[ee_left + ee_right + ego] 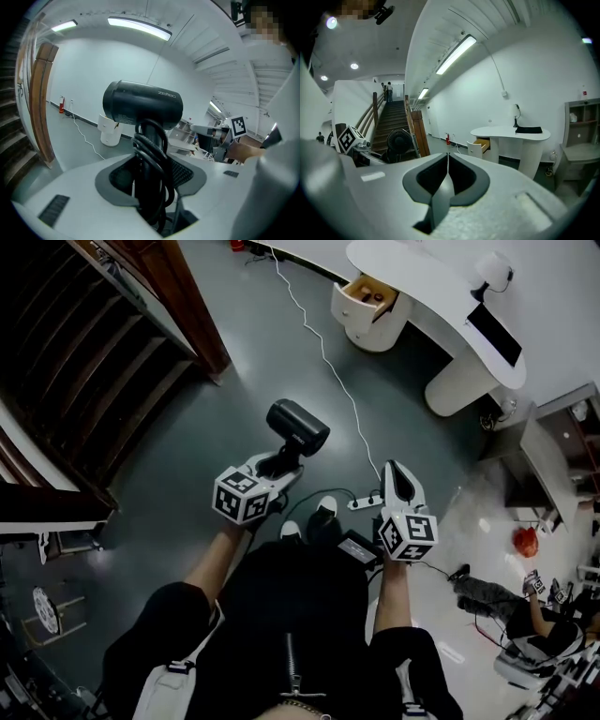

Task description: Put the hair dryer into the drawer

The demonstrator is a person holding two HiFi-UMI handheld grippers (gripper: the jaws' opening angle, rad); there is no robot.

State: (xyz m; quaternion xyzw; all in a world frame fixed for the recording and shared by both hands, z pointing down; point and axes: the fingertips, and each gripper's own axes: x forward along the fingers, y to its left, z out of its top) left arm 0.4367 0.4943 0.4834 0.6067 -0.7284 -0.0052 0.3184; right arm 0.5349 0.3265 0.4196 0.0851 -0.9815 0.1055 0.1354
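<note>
Two grippers up, one loaded. Left gripper (279, 463) is clamped on the handle of the hair dryer (298, 426), jaws spread wide around it. The handle's black cord (152, 145) is wound round it in loops and sits between the pads too.

Orientation: in the left gripper view the handle stands up out of the jaws and the barrel lies crosswise on top, long axis running left-right. In the head view the barrel's long axis runs upper-left to lower-right, with the handle slanting down-left into the gripper. In the right gripper view a round grilled end of the barrel faces that camera, so that end points to the person's right.

The dryer is in the air in front of the person, above the dark floor (187, 484).

Right gripper (397, 474): jaws fully together, nothing between them, pointing forward beside the left one.

The drawer (370, 292) stands pulled out of a round white cabinet (361, 329) under the curved white desk (422, 282), well away from the dryer at the top of the head view. A white cable (323, 352) snakes over the floor to a power strip (366, 502) near the person's feet.
</note>
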